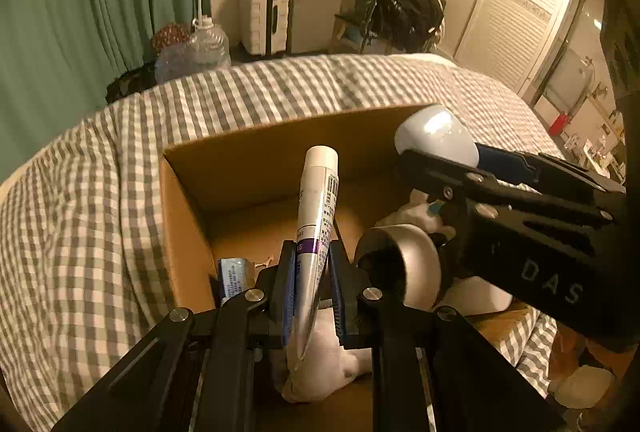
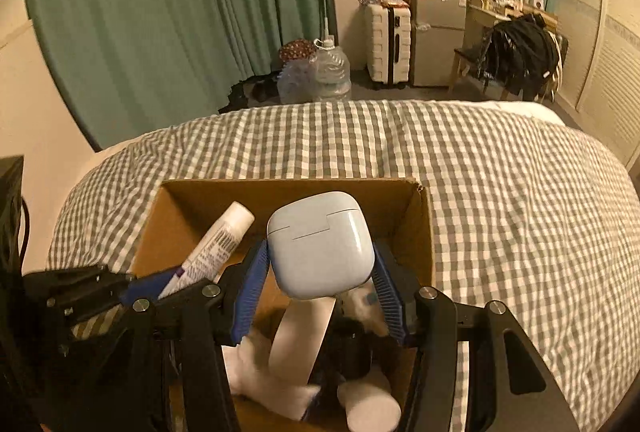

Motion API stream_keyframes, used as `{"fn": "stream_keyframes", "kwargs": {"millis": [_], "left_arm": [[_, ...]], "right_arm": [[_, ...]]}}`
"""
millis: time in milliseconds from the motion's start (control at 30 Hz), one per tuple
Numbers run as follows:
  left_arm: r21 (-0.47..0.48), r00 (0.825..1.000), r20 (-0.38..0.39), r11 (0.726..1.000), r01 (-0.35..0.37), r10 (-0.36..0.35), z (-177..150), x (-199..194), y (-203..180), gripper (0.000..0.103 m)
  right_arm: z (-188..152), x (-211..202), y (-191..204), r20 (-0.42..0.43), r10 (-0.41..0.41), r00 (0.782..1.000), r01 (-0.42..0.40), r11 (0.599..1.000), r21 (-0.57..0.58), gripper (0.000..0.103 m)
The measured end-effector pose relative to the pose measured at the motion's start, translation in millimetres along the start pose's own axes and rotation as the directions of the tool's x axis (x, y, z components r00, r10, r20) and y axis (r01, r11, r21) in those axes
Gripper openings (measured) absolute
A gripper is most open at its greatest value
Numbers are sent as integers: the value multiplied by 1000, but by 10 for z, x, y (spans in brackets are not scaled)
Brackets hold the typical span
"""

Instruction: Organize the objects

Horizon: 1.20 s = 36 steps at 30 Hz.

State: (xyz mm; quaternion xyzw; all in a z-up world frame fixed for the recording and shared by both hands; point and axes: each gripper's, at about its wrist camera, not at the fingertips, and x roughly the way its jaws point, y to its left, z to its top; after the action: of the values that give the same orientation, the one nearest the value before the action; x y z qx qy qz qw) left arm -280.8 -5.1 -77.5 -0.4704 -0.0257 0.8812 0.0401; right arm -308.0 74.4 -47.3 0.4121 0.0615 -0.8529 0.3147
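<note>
- We are in a bedroom with green curtains [image 2: 180, 11], and a bed [image 2: 500, 199] with a grey and white checked cover fills the middle.
- A brown cardboard box [image 2: 424, 228] sits open on the bed, right under both our grippers.
- Our left gripper [image 1: 312, 264] is squeezed tight on a white tube [image 1: 318, 199]. The tube's cap points to 12 o'clock over the box.
- Our right gripper [image 2: 320, 272] is partly open and pinches a light blue earbud case [image 2: 320, 244] between its blue pads [image 2: 252, 288]. The case hangs over the box.
- From the left camera, the right gripper [image 1: 436, 151] and the case come in from 3 o'clock.
- From the right camera, the tube [image 2: 220, 244] is at 9 o'clock from the case.
- Down in the box we see a soft white toy [image 2: 260, 372] and a small blue pack [image 1: 232, 276] in the near left corner.
</note>
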Motion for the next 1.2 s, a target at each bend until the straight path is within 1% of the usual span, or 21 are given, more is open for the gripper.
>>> {"fn": "stream_keyframes", "kwargs": {"millis": [233,367,400,433,500,567,600,633,667,700,733,767,833,900,967,1067,1133,1200], "left_arm": [[-1,999,-32,1000,3,-3,-44,181,-4,15],[-2,999,-46,1000,8,-8,-70,242,3,15],[1,999,-45,1000,8,-8,-76,245,-1,15],[2,999,-45,1000,11,-11,-78,246,-7,16],[6,998,-54,1000,7,-7,-80,246,-30,19],[14,998,-66,1000,-5,6,-80,234,-62,28],[15,998,-62,1000,-5,6,-87,191,-75,37],[15,998,-55,1000,-1,1,-81,155,-98,47],[16,999,-46,1000,2,-1,-71,99,-107,53],[17,1000,-28,1000,-1,2,-45,15,-117,62],[17,1000,-14,1000,-6,6,-36,-55,-125,67],[19,1000,-1,1000,-12,12,-27,-133,-140,69],[20,1000,22,1000,-18,18,-6,-302,-160,78],[19,998,56,999,-27,26,8,-500,-180,81],[19,995,89,999,-40,38,15,-719,-210,84],[12,989,134,998,-66,64,27,-1008,-239,88],[4,979,182,996,-92,89,22,-1260,-270,99],[-2,964,241,993,-116,113,26,-1541,-305,99]], "right_arm": [[-5,304,-94,-28,17,999,-16,999,33,52],[-45,371,-133,-34,55,998,-53,997,55,52],[-59,366,-120,-23,56,998,-55,997,47,52],[-74,349,-121,-7,50,999,-50,998,44,53],[-75,310,-112,13,48,999,-48,998,50,60],[-58,260,-107,30,53,998,-55,997,59,66],[-47,226,-106,38,51,998,-54,997,63,67],[-34,187,-103,43,50,998,-53,997,64,69],[-21,149,-95,46,48,998,-51,997,64,70],[-10,102,-88,52,42,998,-46,997,64,70],[2,47,-89,58,36,998,-40,997,66,72],[13,-5,-86,64,32,997,-36,997,70,74],[44,-156,-90,83,24,996,-31,996,84,77],[98,-348,-106,106,22,994,-32,995,93,77],[135,-535,-95,132,19,991,-32,995,97,82],[171,-884,-51,180,13,984,-31,995,97,86],[188,-1139,-15,214,0,977,-20,996,92,90],[187,-1388,13,249,-15,968,-6,996,84,93]]}}
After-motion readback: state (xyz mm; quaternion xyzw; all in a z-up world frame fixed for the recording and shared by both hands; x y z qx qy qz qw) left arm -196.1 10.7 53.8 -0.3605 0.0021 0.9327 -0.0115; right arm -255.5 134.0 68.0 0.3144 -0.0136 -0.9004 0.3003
